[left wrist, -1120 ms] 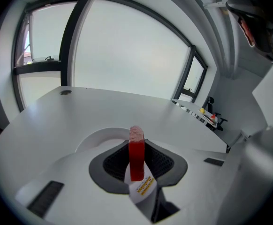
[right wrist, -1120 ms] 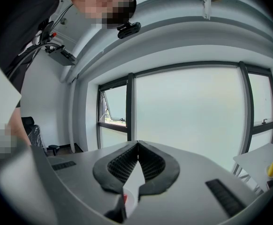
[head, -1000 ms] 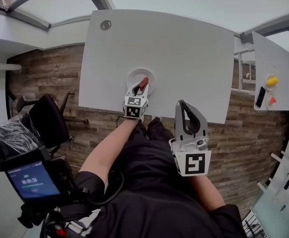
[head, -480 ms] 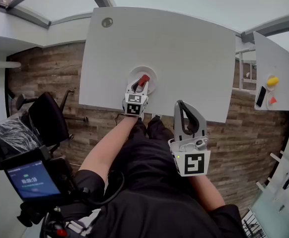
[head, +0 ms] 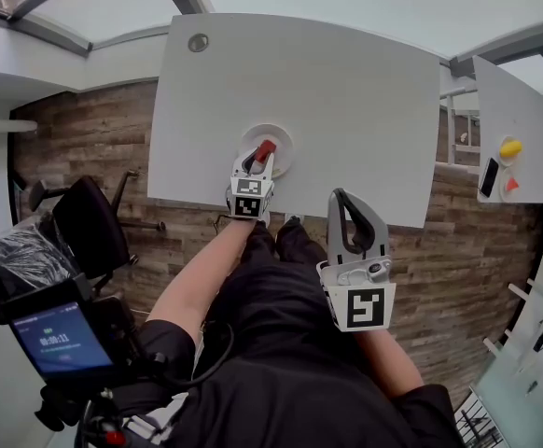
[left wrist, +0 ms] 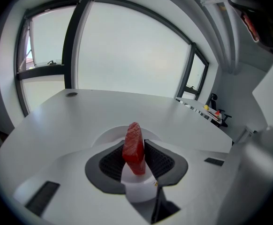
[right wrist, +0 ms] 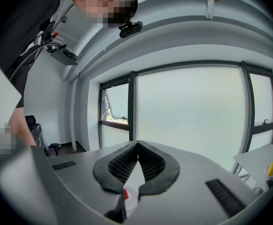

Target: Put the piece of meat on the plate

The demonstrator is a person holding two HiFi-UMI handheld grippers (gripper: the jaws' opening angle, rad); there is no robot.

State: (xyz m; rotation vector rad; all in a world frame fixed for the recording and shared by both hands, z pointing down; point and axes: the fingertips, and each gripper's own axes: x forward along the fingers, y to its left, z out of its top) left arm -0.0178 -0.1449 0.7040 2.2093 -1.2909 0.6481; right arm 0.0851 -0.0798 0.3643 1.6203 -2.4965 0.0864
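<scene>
**Meat held above the plate**

The red, slab-shaped piece of meat (left wrist: 133, 146) stands upright, clenched between the black ribbed pads of the left gripper (head: 256, 163). It sits over the round white plate (head: 285, 146); no view shows whether it touches the plate. The plate lies near the front edge of the white table (head: 346, 101). The right gripper (right wrist: 137, 146) hangs off the table's front edge, tips pressed together and empty.

Head camera looks steeply down; all views share the plate (head: 285, 157).
</scene>
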